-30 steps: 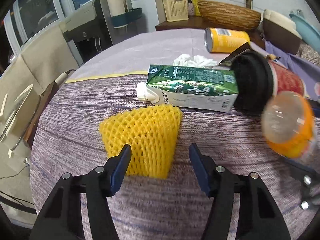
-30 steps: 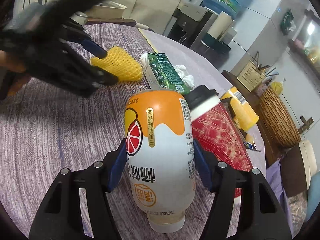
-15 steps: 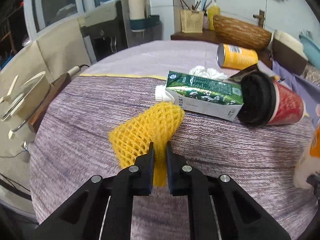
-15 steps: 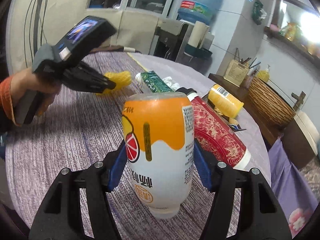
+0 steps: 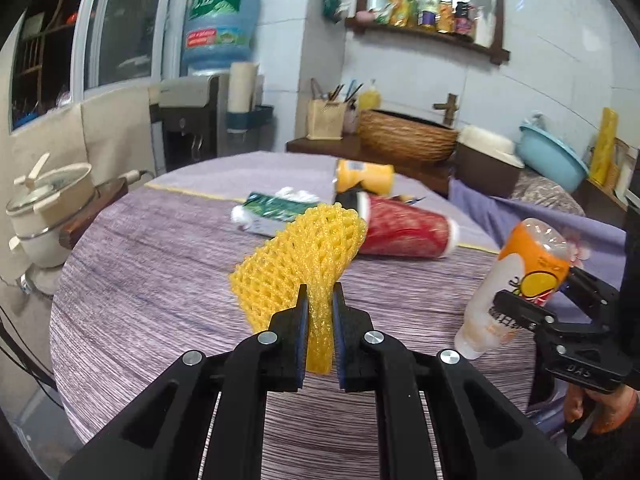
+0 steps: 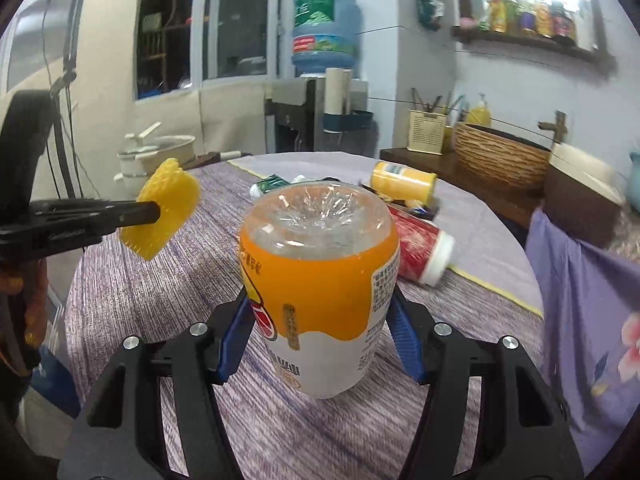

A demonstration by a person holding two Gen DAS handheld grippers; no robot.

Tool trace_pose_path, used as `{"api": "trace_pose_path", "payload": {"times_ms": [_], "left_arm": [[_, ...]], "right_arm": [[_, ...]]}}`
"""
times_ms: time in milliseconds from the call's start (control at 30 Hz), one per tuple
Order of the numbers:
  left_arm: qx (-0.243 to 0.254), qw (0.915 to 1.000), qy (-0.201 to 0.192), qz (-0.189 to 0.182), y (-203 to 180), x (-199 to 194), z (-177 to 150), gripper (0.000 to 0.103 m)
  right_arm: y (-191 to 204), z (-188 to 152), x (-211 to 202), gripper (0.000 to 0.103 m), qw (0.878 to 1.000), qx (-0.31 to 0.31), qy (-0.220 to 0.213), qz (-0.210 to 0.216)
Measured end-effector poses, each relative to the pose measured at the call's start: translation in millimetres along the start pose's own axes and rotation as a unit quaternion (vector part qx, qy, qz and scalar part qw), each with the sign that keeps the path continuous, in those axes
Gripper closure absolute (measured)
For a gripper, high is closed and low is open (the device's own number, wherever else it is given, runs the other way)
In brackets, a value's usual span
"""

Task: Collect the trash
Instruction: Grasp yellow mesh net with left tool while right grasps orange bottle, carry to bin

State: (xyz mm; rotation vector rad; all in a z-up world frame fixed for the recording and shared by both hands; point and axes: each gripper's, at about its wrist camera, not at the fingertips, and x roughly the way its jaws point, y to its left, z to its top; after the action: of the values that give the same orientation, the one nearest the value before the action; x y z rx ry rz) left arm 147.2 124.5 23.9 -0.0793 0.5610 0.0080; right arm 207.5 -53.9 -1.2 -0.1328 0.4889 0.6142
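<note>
Between the left gripper's (image 5: 320, 312) nearly closed blue pads, a yellow foam mesh fruit sleeve (image 5: 298, 264) hangs pinched above the purple woven tablecloth (image 5: 160, 280). Its soft netting could slip out if swung. The right gripper (image 6: 320, 344) clamps an orange-labelled clear plastic bottle (image 6: 320, 280), cap down; that smooth wall may twist loose. Nearer cloth lies open; a red paper cup (image 5: 404, 232) and green carton (image 5: 272, 210) crowd the far side.

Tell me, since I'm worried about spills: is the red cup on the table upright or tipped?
Tipped. The red cup lies on its side on the table, its white base pointing right, behind the yellow foam net.
</note>
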Motion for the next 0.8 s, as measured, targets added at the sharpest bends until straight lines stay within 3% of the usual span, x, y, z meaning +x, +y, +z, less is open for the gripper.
{"api": "trace_pose_path", "payload": {"times_ms": [233,467,667,800], "left_arm": [[0.032,0.9952,-0.020,-0.090,-82.4,-11.8,-6.7,0.092],[0.072,0.9788,-0.016,-0.191,-162.0,-3.9,-9.0,0.092],[0.094,0.9582,0.020,-0.270,-219.3,11.4,-22.4,0.092],[0.100,0.9506,0.050,-0.289,-242.4,29.6,-36.8,0.092]], "right_arm": [[-54.6,-37.9,-55.6,0.041,0.994,0.079,-0.015,-0.069],[-133.4,-85.2,-99.9,0.041,0.972,0.150,0.003,-0.182],[-188.7,-139.1,-87.1,0.041,0.950,0.209,0.059,-0.226],[-207.4,-174.0,-60.0,0.041,0.940,0.232,0.102,-0.229]]}}
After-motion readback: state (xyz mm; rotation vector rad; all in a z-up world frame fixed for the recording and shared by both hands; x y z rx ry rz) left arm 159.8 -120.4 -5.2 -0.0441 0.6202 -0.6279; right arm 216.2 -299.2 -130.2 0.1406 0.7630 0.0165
